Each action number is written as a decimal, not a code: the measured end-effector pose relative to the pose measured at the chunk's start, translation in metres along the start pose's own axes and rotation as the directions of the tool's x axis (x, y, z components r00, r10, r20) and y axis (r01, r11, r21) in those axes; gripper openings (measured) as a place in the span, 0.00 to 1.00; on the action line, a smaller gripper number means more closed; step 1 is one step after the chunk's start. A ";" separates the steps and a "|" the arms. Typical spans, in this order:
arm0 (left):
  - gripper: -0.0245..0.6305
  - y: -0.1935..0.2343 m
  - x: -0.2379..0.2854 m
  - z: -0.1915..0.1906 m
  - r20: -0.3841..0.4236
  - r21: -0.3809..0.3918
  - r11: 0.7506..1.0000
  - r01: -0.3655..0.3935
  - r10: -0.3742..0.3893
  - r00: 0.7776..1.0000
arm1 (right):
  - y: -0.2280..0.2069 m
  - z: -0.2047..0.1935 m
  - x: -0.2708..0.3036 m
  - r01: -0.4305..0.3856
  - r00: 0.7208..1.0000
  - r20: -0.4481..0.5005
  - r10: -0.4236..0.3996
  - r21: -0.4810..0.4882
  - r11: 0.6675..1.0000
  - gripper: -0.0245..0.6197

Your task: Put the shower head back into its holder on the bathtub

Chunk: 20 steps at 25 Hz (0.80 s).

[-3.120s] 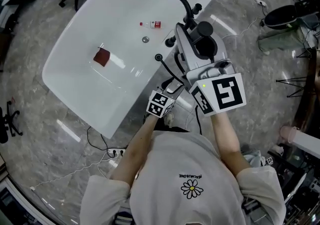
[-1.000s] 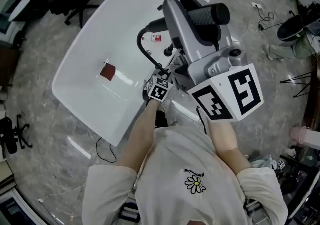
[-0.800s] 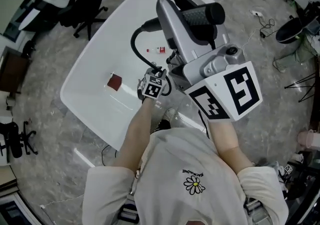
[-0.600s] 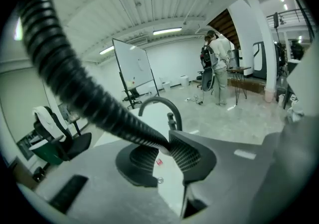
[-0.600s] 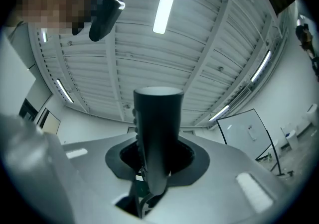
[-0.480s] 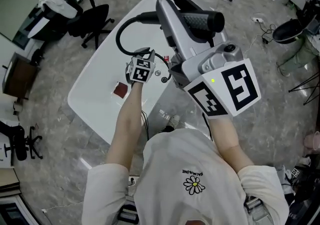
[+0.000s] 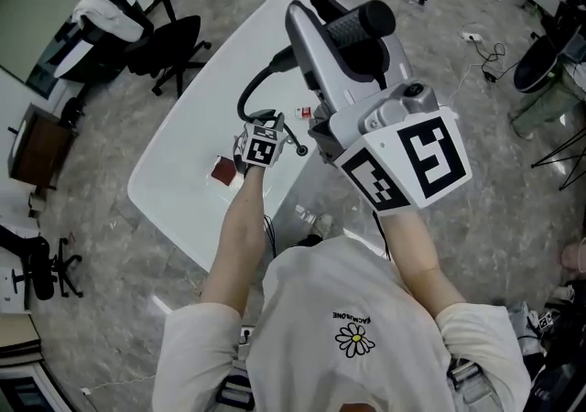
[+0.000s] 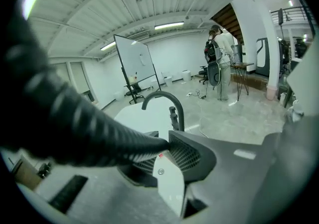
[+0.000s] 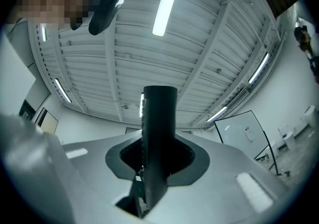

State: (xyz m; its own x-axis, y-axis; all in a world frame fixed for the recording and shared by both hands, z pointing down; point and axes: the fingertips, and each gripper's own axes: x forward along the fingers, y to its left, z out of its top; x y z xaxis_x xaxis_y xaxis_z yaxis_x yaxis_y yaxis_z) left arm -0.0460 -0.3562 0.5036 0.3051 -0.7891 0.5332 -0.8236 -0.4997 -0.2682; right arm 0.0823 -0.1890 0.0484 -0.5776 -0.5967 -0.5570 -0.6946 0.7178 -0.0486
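The right gripper (image 9: 158,161) is clamped on the black shower head (image 9: 158,118), which points up at the ceiling, raised above the white bathtub (image 7: 183,163). The left gripper (image 8: 167,151) is closed on the ribbed hose (image 8: 75,123) (over the tub's near edge).

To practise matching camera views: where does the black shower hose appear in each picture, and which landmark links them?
Head view: the hose curves at centre, from the left tool up to the shower head.
Left gripper view: thick, ribbed, across the left half, clamped in the tool.
Right gripper view: not in it.
Shared landmark: the white bathtub, in the head and left gripper views only.
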 end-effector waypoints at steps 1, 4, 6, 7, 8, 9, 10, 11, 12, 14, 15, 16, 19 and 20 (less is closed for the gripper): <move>0.14 -0.006 0.003 -0.009 -0.014 -0.008 1.000 0.014 -0.014 1.000 | -0.002 -0.005 0.001 0.006 1.000 -0.012 -0.006 -0.001 1.000 0.19; 0.14 -0.018 0.015 -0.031 -0.041 -0.044 0.998 0.048 -0.050 0.998 | -0.010 -0.025 0.005 0.026 0.998 -0.052 -0.025 0.001 1.000 0.19; 0.14 -0.024 0.026 -0.040 -0.037 -0.082 0.994 0.069 -0.072 0.997 | -0.018 -0.041 0.007 0.036 0.996 -0.079 -0.035 0.018 0.999 0.19; 0.14 -0.027 0.031 -0.043 -0.033 -0.094 0.992 0.078 -0.081 0.996 | -0.022 -0.049 0.009 0.042 0.995 -0.091 -0.039 0.034 0.999 0.19; 0.14 -0.029 0.036 -0.047 -0.037 -0.104 0.991 0.086 -0.091 0.995 | -0.027 -0.056 0.011 0.049 0.994 -0.102 -0.043 0.052 0.997 0.19; 0.14 -0.030 0.042 -0.053 -0.047 -0.115 0.989 0.093 -0.099 0.994 | -0.032 -0.063 0.014 0.057 0.993 -0.111 -0.049 0.066 0.996 0.19; 0.14 -0.030 0.048 -0.060 -0.060 -0.127 0.987 0.096 -0.104 0.993 | -0.036 -0.069 0.017 0.065 0.991 -0.119 -0.056 0.073 0.995 0.19; 0.14 -0.029 0.053 -0.066 -0.070 -0.140 0.985 0.097 -0.108 0.992 | -0.040 -0.074 0.021 0.071 0.990 -0.127 -0.062 0.074 0.995 0.19; 0.15 -0.027 0.059 -0.071 -0.073 -0.155 0.983 0.095 -0.107 0.992 | -0.044 -0.080 0.025 0.075 0.989 -0.136 -0.065 0.071 0.995 0.19; 0.20 -0.023 0.071 -0.076 -0.065 -0.195 0.977 0.088 -0.103 0.993 | -0.050 -0.092 0.036 0.077 0.985 -0.160 -0.068 0.052 0.996 0.19; 0.25 -0.023 0.076 -0.078 -0.065 -0.212 0.973 0.090 -0.106 0.992 | -0.054 -0.099 0.040 0.078 0.982 -0.174 -0.071 0.037 0.996 0.19; 0.27 -0.024 0.079 -0.080 -0.072 -0.225 0.970 0.097 -0.116 0.991 | -0.057 -0.106 0.044 0.079 0.979 -0.188 -0.074 0.022 0.997 0.19; 0.27 -0.032 0.090 -0.089 -0.079 -0.242 0.964 0.113 -0.136 0.988 | -0.067 -0.126 0.052 0.083 0.972 -0.222 -0.078 0.010 0.997 0.19; 0.27 -0.034 0.092 -0.092 -0.078 -0.254 0.960 0.115 -0.139 0.987 | -0.070 -0.133 0.055 0.085 0.969 -0.234 -0.081 0.010 0.996 0.19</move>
State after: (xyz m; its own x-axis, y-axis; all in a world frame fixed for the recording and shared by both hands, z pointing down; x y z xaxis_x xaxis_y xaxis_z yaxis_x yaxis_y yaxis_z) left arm -0.0339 -0.3793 0.6355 0.3781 -0.6818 0.6263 -0.8775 -0.4795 0.0078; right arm 0.0425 -0.3198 0.1314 -0.6039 -0.7200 -0.3419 -0.7370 0.6678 -0.1044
